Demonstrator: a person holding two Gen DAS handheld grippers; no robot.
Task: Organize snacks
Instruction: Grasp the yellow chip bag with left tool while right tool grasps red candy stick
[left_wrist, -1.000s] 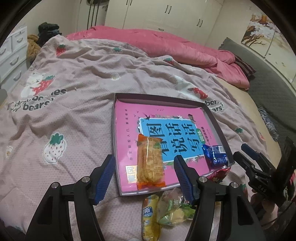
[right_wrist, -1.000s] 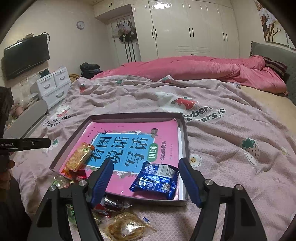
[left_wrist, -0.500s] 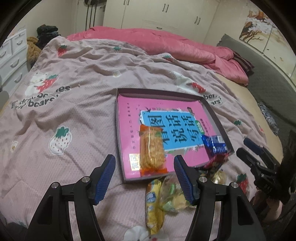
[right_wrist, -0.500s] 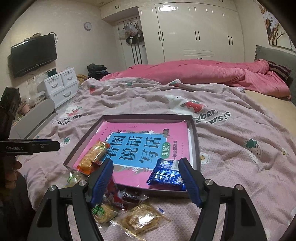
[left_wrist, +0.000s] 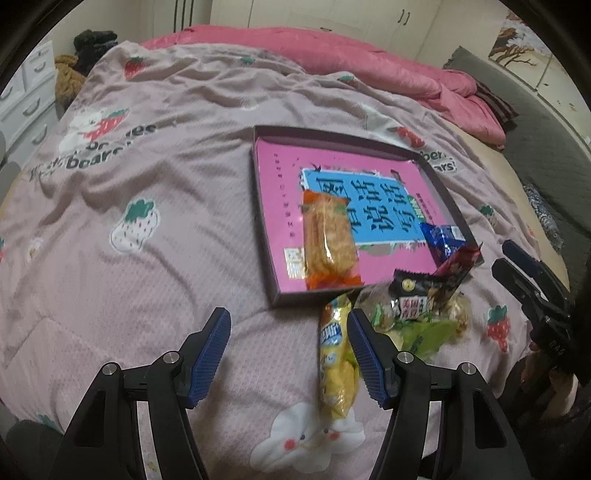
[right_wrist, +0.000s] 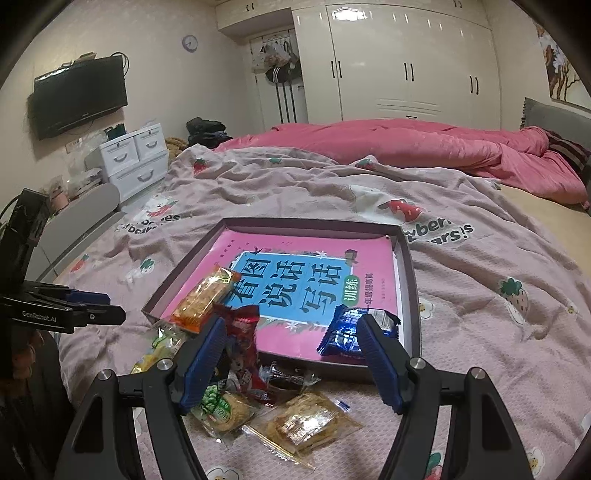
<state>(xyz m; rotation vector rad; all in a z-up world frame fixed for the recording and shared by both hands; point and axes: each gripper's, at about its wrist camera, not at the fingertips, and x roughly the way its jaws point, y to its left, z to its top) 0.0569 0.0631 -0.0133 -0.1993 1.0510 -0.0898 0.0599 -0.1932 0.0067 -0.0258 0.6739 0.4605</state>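
A shallow dark tray holding a pink book lies on the bedspread. An orange cracker pack and a blue snack pack lie in it. In front of the tray lies a pile: a yellow pack, a green pack, a red pack, a clear biscuit pack. My left gripper is open and empty, its right finger beside the yellow pack. My right gripper is open and empty above the pile.
The pink-grey strawberry bedspread covers the bed. A pink quilt lies at the far side. White drawers and a wall TV stand left. Wardrobes line the back wall.
Both grippers have drawn back from the tray toward the bed's near edge, bringing more of the loose snack pile into view. Both stay open and empty.
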